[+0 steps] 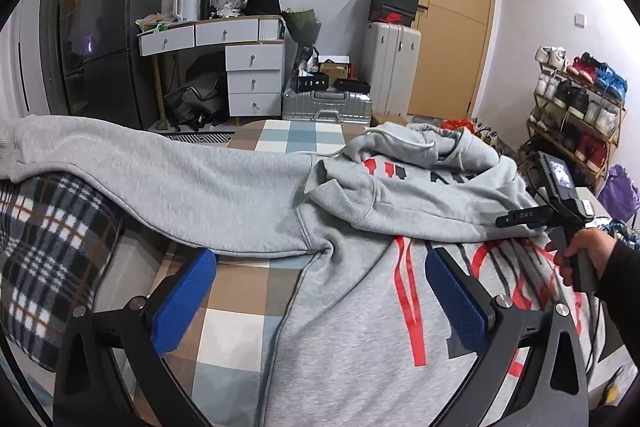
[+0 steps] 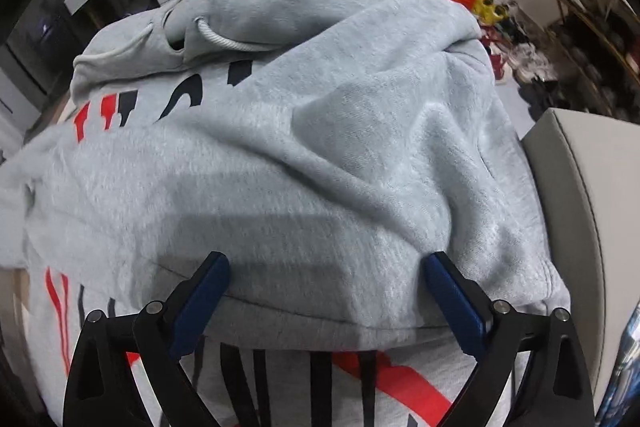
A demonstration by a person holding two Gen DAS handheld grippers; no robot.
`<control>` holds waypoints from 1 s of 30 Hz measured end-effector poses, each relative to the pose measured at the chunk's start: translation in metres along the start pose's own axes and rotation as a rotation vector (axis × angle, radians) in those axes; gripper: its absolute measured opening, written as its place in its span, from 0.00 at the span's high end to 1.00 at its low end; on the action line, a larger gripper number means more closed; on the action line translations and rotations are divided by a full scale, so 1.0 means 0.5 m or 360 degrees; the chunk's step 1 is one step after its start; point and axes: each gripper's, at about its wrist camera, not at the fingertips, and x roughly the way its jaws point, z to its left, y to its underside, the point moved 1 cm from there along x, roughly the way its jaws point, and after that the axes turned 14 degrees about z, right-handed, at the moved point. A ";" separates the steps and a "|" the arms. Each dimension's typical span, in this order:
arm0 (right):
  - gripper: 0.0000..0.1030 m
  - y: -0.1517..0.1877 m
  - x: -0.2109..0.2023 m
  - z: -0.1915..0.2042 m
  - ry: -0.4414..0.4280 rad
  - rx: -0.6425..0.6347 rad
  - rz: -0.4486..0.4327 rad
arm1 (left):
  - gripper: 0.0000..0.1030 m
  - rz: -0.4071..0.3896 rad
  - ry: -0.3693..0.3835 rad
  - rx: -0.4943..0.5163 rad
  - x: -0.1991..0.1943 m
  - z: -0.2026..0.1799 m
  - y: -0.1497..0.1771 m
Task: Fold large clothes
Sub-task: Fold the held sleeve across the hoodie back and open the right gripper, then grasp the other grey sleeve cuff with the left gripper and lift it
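Observation:
A grey hoodie (image 1: pixel 360 307) with red and dark print lies face up on the checked bed sheet (image 1: pixel 236 311). One sleeve (image 1: pixel 160 179) stretches out to the left; the hood (image 1: pixel 404 143) is bunched at the far end. My left gripper (image 1: pixel 320 259) hovers open over the hoodie's left side edge, with nothing between its blue pads. In the right wrist view the other sleeve (image 2: pixel 320 155) lies folded across the chest, its lower edge (image 2: pixel 300 311) just past my right gripper (image 2: pixel 327 261), which is open and empty. A hand (image 1: pixel 576 259) holds the right gripper's handle.
A plaid blanket (image 1: pixel 48 247) lies at the bed's left under the outstretched sleeve. Beyond the bed stand a fridge (image 1: pixel 108 47), a white drawer desk (image 1: pixel 248 67), suitcases (image 1: pixel 392 67), a wooden door (image 1: pixel 452 7) and a shoe rack (image 1: pixel 576 107). A pale grey box (image 2: pixel 568 187) sits right of the hoodie.

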 end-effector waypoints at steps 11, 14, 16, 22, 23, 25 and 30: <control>0.01 0.154 -0.214 0.069 -0.0429 0.0001 -0.0466 | 0.01 0.0052 -0.0023 -0.0003 0.010 0.002 -0.001; 0.00 0.216 -0.280 0.106 -0.0492 -0.0075 -0.0710 | 0.01 0.0059 -0.0027 -0.0022 0.011 0.004 -0.003; 0.00 0.273 -0.320 0.135 -0.0526 -0.0118 -0.0874 | 0.01 0.0047 -0.0025 -0.0041 0.008 0.007 -0.003; 0.00 0.393 -0.359 0.188 -0.0542 -0.0244 -0.1241 | 0.01 -0.0031 -0.0081 -0.0135 -0.015 0.039 -0.005; 0.00 0.410 -0.353 0.189 -0.0511 -0.0269 -0.1282 | 0.01 -0.0028 -0.0090 -0.0166 -0.017 0.051 -0.006; 0.00 0.423 -0.332 0.193 -0.0479 -0.0280 -0.1292 | 0.01 0.0016 -0.0080 -0.0246 -0.017 0.076 -0.012; 0.00 0.424 -0.321 0.194 -0.0515 -0.0366 -0.1222 | 0.01 -0.0011 -0.0126 -0.0393 -0.056 0.130 -0.012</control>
